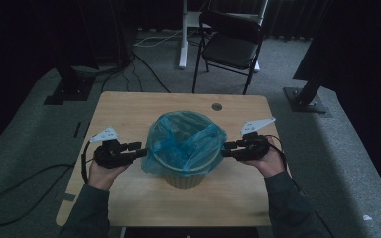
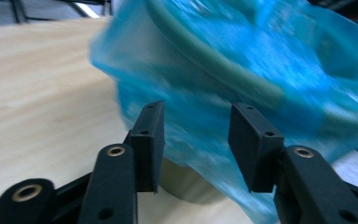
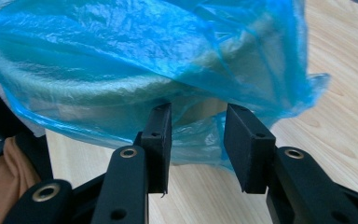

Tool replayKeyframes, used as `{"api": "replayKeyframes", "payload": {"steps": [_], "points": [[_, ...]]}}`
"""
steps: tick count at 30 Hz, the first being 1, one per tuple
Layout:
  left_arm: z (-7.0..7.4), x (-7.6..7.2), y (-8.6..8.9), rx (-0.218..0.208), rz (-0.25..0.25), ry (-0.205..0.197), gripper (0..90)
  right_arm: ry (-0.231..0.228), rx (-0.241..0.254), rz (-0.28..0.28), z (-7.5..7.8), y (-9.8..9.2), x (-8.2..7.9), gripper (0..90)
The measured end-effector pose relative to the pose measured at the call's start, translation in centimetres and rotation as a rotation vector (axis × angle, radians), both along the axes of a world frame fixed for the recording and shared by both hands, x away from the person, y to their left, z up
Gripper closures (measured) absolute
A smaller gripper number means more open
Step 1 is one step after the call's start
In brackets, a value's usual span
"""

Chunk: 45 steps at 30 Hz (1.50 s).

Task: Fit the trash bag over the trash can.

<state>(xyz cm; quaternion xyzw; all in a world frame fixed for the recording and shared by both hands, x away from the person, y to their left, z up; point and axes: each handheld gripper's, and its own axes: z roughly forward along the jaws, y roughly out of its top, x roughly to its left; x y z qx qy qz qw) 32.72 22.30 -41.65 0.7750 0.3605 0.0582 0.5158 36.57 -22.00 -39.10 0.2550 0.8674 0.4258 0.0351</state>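
A beige bin stands at the middle of the wooden table, lined with a blue plastic bag that drapes over its rim. My left gripper is at the bag's left side, pointing right. Its jaws stand apart, with the bag's folded-over edge just beyond their tips. My right gripper is at the bag's right side, pointing left. It is open too, and the bag's hanging edge lies close ahead of its tips. Neither pair of pads presses on the plastic.
A black folding chair stands behind the table on grey carpet. The tabletop has a small round hole near its far edge. Cables trail over the floor at left. Dark stand bases sit at both sides.
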Motion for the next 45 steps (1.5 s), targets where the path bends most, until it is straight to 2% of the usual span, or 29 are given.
{"api": "replayKeyframes", "payload": {"steps": [2,7,11,13,15,17,19,22,26,31,34,38,41,45], "points": [[-0.6,-0.4,-0.3,-0.006,-0.034,0.008,52.6,0.006,0.008,0.015,-0.2,0.2,0.1,61.4],[-1.4,-0.7,-1.5,0.017,-0.09,0.016,49.9,0.011,0.035,0.066,-0.4,0.5,0.1,60.9],[-1.5,-0.8,-2.4,0.034,-0.115,0.016,49.2,0.014,0.045,0.093,-0.5,0.5,0.0,60.9],[-1.6,-0.8,-2.9,0.056,-0.123,0.019,49.3,0.015,0.041,0.11,-0.5,0.7,-0.1,61.2],[-1.7,-0.8,-3.3,0.076,-0.138,0.029,52.3,0.018,0.037,0.13,-0.6,0.8,-0.2,64.9],[-1.7,-0.8,-3.5,0.1,-0.141,0.03,59.7,0.022,0.03,0.143,-0.7,1.0,-0.2,70.7],[-1.7,-0.8,-3.8,0.129,-0.134,0.028,69.7,0.032,0.022,0.151,-0.8,1.2,-0.2,78.3],[-1.8,-0.7,-3.8,0.145,-0.127,0.031,82.2,0.032,0.017,0.141,-0.9,1.2,-0.1,87.2],[-2.1,-0.4,-3.3,0.165,-0.085,0.046,87.0,0.04,0.003,0.125,-1.2,1.2,0.1,90.0],[-2.4,-0.3,-2.8,0.185,-0.045,0.058,86.4,0.051,-0.043,0.11,-1.7,1.3,0.2,90.0],[-2.3,-0.3,-2.5,0.203,-0.013,0.049,82.2,0.055,-0.048,0.101,-1.9,1.2,0.2,90.0],[-2.2,-0.2,-1.7,0.201,0.031,0.049,76.8,0.059,-0.065,0.084,-2.0,1.0,0.3,90.0],[-2.1,-0.2,-1.1,0.183,0.053,0.042,71.2,0.066,-0.074,0.075,-2.2,0.8,0.4,90.0],[-1.3,-0.6,-0.4,0.137,0.052,0.0,62.4,0.061,-0.051,0.058,-2.2,0.4,0.4,88.7]]}}
